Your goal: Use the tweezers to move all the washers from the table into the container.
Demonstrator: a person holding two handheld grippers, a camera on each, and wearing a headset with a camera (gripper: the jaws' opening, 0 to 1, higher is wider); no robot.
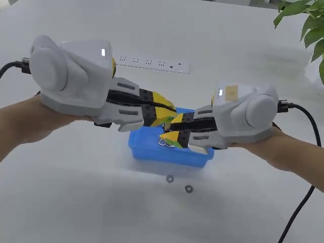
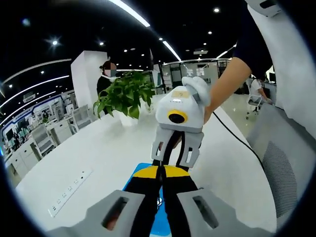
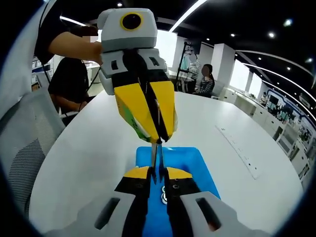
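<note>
A blue container point(image 1: 147, 147) stands mid-table with a few washers point(image 1: 165, 143) inside, also visible as washers point(image 3: 164, 196) in the container point(image 3: 190, 165) in the right gripper view. Two loose washers point(image 1: 169, 178) point(image 1: 188, 189) lie on the white table just in front of it. Both grippers meet tip to tip above the container. Thin metal tweezers point(image 3: 157, 157) run from the left gripper point(image 1: 169, 112) point(image 3: 160, 138) into the right gripper point(image 1: 167, 136) point(image 3: 158, 174). Each gripper's jaws look closed on the tweezers. The left gripper point(image 2: 161, 170) is shut in its own view.
A white power strip point(image 1: 152, 63) lies at the back of the table. A potted plant point(image 1: 309, 20) stands at the far right corner. Black cables trail from both grippers. A person's hands hold both grippers; people sit in the office behind.
</note>
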